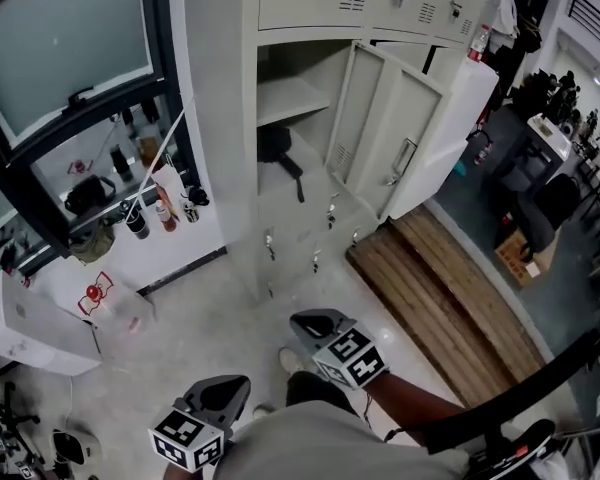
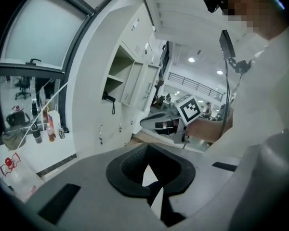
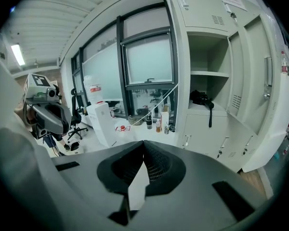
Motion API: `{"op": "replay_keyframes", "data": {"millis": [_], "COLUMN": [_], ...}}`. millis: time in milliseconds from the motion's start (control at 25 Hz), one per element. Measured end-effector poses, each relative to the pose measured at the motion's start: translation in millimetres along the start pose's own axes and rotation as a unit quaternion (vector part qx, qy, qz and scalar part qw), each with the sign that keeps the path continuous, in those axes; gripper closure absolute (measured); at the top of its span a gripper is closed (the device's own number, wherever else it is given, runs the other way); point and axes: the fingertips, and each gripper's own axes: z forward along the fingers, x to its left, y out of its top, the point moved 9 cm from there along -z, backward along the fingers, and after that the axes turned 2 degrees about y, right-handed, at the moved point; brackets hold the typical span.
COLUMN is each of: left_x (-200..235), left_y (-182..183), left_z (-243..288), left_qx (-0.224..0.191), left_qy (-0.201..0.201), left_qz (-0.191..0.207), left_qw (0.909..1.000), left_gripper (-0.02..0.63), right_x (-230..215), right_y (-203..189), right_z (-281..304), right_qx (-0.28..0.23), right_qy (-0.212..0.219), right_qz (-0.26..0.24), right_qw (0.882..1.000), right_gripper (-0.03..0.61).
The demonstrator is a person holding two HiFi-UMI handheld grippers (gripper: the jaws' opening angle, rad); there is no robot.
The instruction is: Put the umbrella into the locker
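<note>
The black folded umbrella (image 1: 275, 145) lies inside the open compartment of the grey metal locker (image 1: 235, 118), on its floor under the inner shelf (image 1: 288, 97). Its strap hangs down over the front edge of the compartment. The locker door (image 1: 392, 128) stands wide open to the right.

The person stands apart from the locker and holds both tools low, close to the body. The left gripper (image 1: 220, 392) has its jaws together, with nothing between them. The right gripper (image 1: 318, 323) is a little nearer to the locker, and its jaws are pressed together as well, also empty. Neither tool touches the umbrella.

To the left of the locker there is a large window, and some small bottles (image 1: 164, 211) stand on its sill. A white box (image 1: 30, 328) is on the floor under it. To the right of the locker, a wooden platform (image 1: 450, 298) lies along the floor.
</note>
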Motion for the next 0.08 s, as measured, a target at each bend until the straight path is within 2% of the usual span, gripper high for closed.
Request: {"op": "replay_keyframes", "data": {"millis": [80], "left_x": [6.7], "left_y": [6.2], "left_z": [8.2], "left_qx": [0.0], "left_qy": [0.002], "left_qz": [-0.003], "left_qw": [1.0], "left_gripper": [0.603], "right_x": [-12.9], "right_y": [4.6], "right_z": [4.1], "right_qx": [-0.003], "right_qy": [-0.002], "right_qz": [0.002], "right_qw": [1.0], "right_gripper": [0.561]}}
